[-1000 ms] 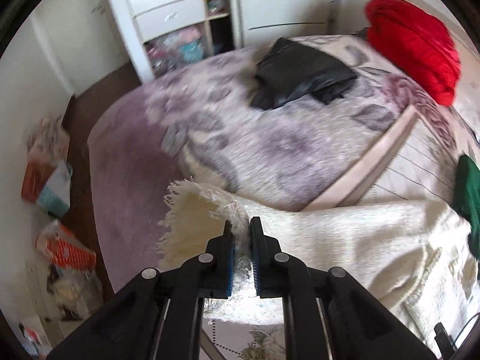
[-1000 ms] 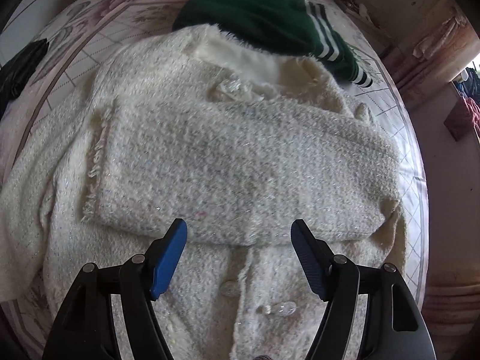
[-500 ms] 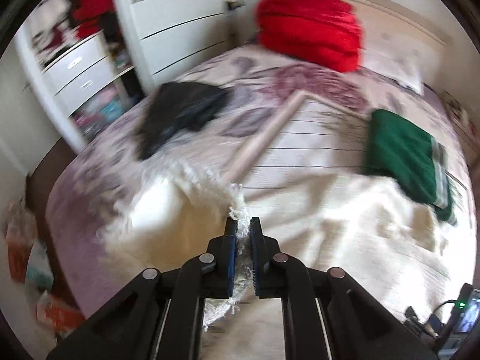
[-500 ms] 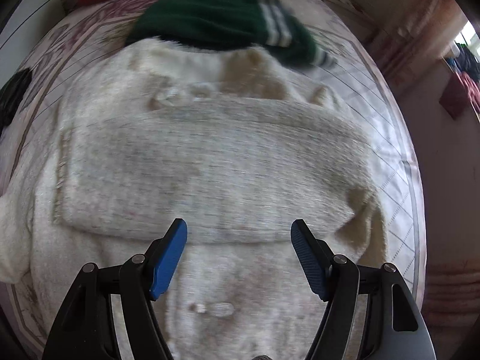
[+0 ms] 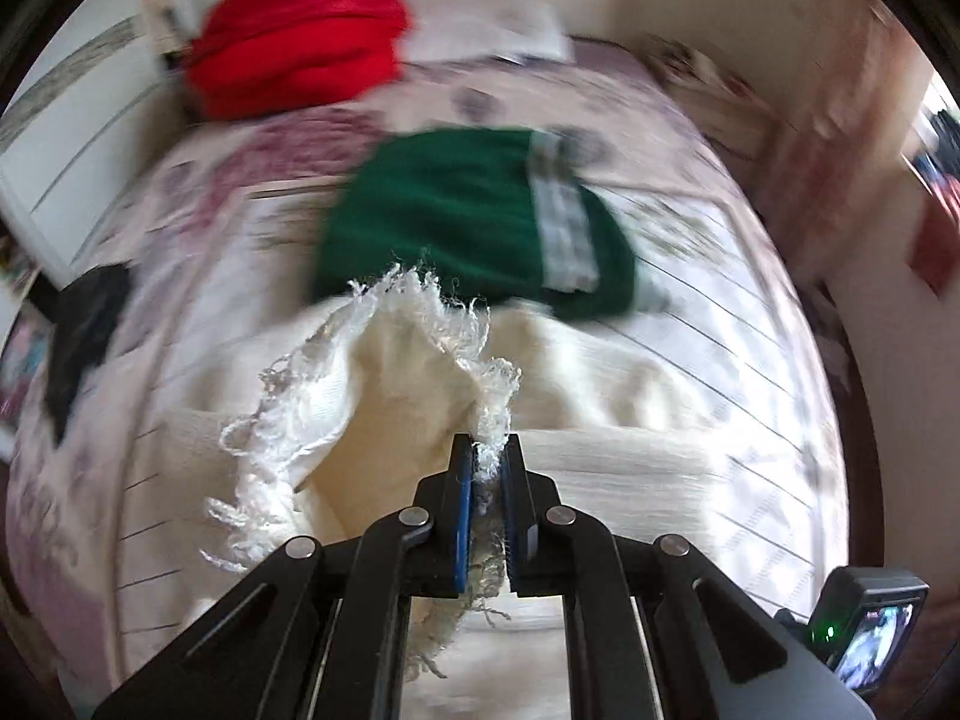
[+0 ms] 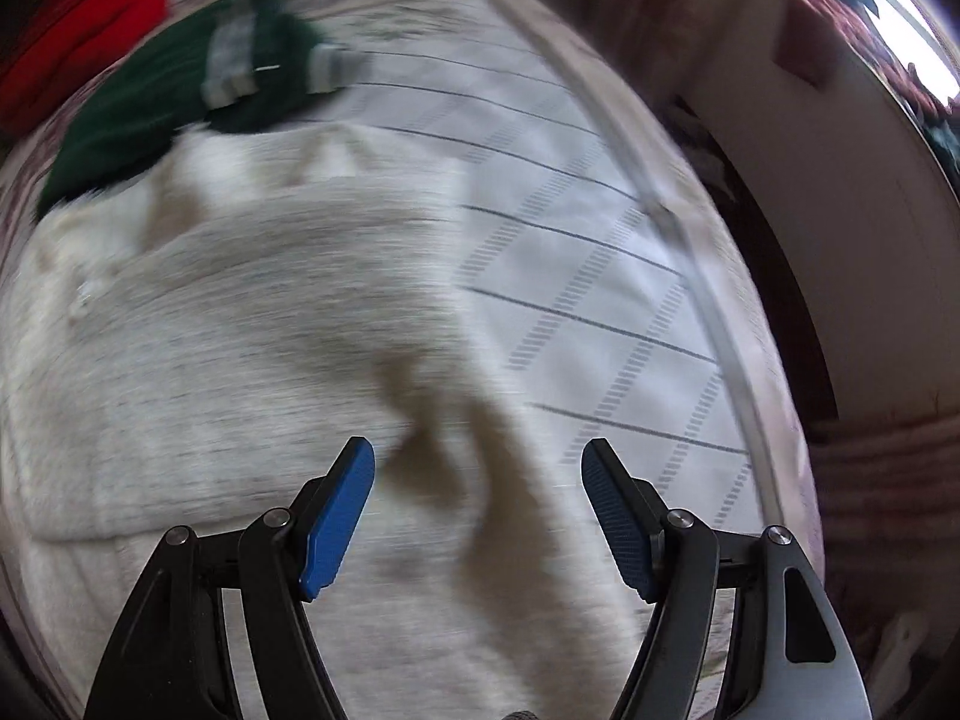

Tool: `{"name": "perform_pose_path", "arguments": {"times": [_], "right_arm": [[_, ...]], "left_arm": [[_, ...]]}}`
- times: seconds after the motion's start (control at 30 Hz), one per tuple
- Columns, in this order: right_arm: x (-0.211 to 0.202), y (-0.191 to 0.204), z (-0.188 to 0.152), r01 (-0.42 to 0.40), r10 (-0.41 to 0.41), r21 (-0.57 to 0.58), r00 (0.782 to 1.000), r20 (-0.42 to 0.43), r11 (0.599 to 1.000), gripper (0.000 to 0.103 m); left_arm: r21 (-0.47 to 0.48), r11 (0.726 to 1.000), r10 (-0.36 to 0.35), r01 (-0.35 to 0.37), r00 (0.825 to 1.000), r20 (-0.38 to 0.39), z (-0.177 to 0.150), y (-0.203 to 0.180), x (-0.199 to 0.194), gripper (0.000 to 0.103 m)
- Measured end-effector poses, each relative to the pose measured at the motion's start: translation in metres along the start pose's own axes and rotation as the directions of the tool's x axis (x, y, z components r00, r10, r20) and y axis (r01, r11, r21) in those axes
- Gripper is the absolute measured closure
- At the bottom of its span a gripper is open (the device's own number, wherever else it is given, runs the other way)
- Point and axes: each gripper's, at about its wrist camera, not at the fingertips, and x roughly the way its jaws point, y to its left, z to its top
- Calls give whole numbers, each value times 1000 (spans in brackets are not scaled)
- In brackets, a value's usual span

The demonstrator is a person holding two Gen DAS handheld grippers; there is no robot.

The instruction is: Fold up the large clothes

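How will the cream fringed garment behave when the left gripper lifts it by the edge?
Probably floppy: the cream garment droops around the left gripper. Its loose fringe may snag. The thick, fuzzy knit suggests it drags rather than slides over the bed.

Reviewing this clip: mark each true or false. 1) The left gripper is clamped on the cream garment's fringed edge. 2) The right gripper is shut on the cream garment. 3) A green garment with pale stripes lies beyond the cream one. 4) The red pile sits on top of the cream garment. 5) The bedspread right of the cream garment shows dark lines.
1) True: the left gripper is shut on the fringed edge of the cream garment.
2) False: the right gripper is open and holds nothing.
3) True: the green garment lies just past it.
4) False: the red pile sits apart, at the far end of the bed.
5) True: the bedspread there is lined.
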Motion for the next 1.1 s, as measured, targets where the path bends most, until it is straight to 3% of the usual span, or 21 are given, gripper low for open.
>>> {"name": "perform_pose_path", "arguments": {"times": [0.13, 0.2, 0.27, 0.3, 0.33, 0.37, 0.4, 0.5, 0.57, 0.6, 0.63, 0.7, 0.77, 0.87, 0.93, 0.97, 1.0, 1.1], "right_arm": [[21, -59, 5, -9, 17, 111, 997, -72, 994, 30], [30, -85, 5, -47, 66, 168, 991, -113, 985, 30], [38, -106, 5, -91, 129, 231, 979, -155, 969, 30], [39, -117, 5, -117, 164, 266, 973, -163, 957, 30], [39, -125, 5, -142, 197, 292, 966, -167, 946, 30], [38, -132, 6, -166, 228, 319, 959, -167, 933, 30], [36, -138, 6, -185, 252, 343, 954, -161, 921, 30], [29, -147, 10, -301, 387, 433, 914, -123, 850, 30], [24, -135, 18, -392, 480, 449, 872, -96, 803, 29], [25, -126, 23, -430, 514, 436, 853, -92, 791, 29], [23, -114, 27, -452, 531, 418, 843, -89, 788, 29], [23, -83, 41, -459, 517, 348, 851, -92, 817, 29], [33, -48, 55, -458, 502, 283, 857, -110, 843, 29], [52, -6, 70, -462, 495, 206, 854, -157, 863, 29], [71, 18, 73, -447, 471, 150, 852, -230, 882, 31], [82, 29, 73, -459, 481, 146, 835, -266, 877, 38], [84, 32, 73, -460, 483, 148, 835, -263, 876, 75], [61, 28, 77, -454, 470, 124, 865, -176, 882, 93]], "left_arm": [[74, 994, -70, 77, 993, -99, 1, -64, 36, 96], [96, 989, -97, 114, 981, -168, -1, -83, 54, 92], [71, 981, -165, 181, 968, -190, -2, -89, 57, 89], [60, 978, -186, 201, 963, -197, -5, -90, 55, 80], [47, 974, -210, 224, 957, -201, -3, -85, 51, 49], [31, 971, -227, 238, 953, -202, -1, -80, 49, 10], [10, 971, -234, 241, 953, -192, 0, -72, 43, 2], [-46, 989, -148, 143, 980, -130, 0, -31, 24, 2], [-92, 995, 26, -34, 996, -91, -8, 8, 15, 2], [-106, 990, 89, -98, 992, -89, -11, 25, 14, 2], [-116, 982, 138, -148, 986, -88, -16, 41, 15, 2], [-123, 954, 258, -272, 959, -114, -30, 77, 24, 2], [-124, 926, 332, -356, 926, -178, -43, 109, 42, 2], [-151, 900, 371, -409, 900, -229, -57, 145, 59, 2], [-163, 890, 384, -425, 894, -232, -60, 159, 59, 2], [-170, 888, 385, -427, 894, -231, -61, 167, 57, 2], [-177, 887, 385, -427, 895, -226, -60, 171, 55, 2], [-209, 888, 366, -409, 905, -215, -54, 184, 47, 2]]}}
